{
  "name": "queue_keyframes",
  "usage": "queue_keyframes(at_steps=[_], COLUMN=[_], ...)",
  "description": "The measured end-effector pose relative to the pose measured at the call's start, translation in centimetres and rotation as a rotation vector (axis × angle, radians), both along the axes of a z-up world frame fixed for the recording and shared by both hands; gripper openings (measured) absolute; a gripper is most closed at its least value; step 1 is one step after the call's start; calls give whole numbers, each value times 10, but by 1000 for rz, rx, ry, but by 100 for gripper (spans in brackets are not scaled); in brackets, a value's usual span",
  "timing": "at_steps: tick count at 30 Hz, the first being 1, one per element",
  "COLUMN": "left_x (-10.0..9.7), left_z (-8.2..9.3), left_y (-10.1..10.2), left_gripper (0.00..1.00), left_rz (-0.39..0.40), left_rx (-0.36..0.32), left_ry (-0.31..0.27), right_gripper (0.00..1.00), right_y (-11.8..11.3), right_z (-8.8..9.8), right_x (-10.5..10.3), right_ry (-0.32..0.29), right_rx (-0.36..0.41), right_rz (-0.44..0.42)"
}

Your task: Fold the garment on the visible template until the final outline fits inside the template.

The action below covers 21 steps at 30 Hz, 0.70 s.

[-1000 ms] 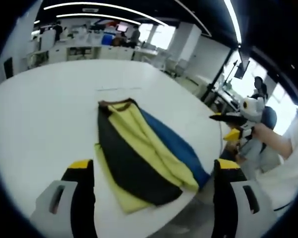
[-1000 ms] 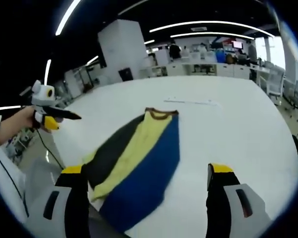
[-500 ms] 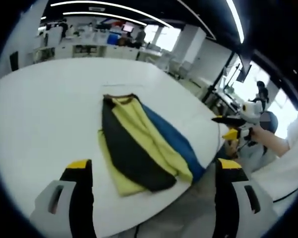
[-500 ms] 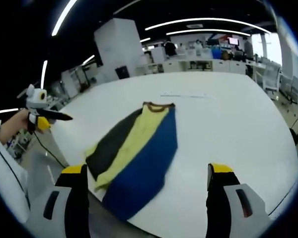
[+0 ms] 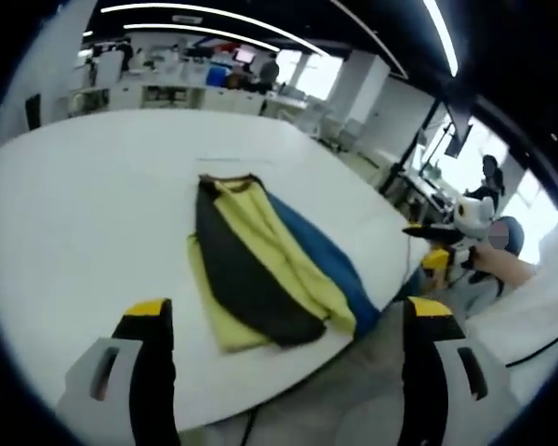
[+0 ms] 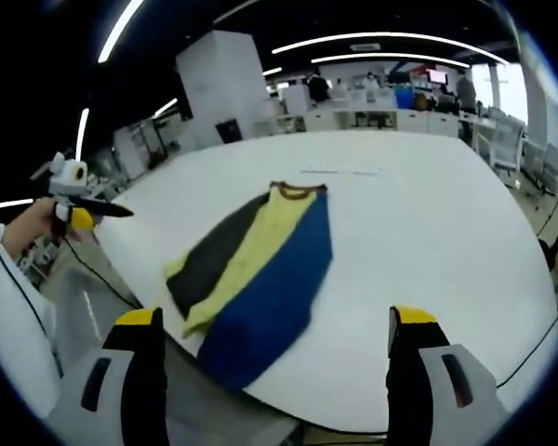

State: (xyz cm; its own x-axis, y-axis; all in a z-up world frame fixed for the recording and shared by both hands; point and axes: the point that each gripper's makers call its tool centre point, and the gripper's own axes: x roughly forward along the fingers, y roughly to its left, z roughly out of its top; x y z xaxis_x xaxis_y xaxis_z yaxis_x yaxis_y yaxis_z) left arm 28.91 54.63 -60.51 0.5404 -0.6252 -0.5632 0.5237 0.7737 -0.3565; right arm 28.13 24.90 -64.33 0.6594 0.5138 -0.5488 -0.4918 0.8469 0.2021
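Folded lengthwise, not yet finished: long yellow, black and blue cloth garment (image 5: 265, 269) lying in a narrow strip near the edge of the round white table (image 5: 84, 214), brown collar away, hem overhanging. Probably cross folds left. Template outline too faint to tell. Left gripper (image 5: 284, 372) and right gripper (image 6: 274, 372) spread, empty, held off the table.

Matt cloth garment (image 5: 265, 269), smooth white table (image 5: 84, 214)
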Motion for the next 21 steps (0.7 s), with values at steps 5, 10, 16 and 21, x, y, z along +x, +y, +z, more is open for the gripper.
queue_keyframes(at_steps=[5,10,16,21], left_x=[-7,-16,-22,-23], left_z=[-3,-3,-6,-2], left_y=[4,9,8,4], left_gripper=[99,99,99,99], left_rz=[4,15,14,13], left_rx=[6,14,24,17], left_ry=[5,10,21,14], right_gripper=[100,100,100,100], right_y=[-2,-10,-16,-19], right_z=[-3,-6,-8,-11], right_x=[-9,-16,-22,-29], right_ry=[9,23,31,42], right_rx=[6,-5,-5,-15], right_rz=[-6,-14,-31,-28])
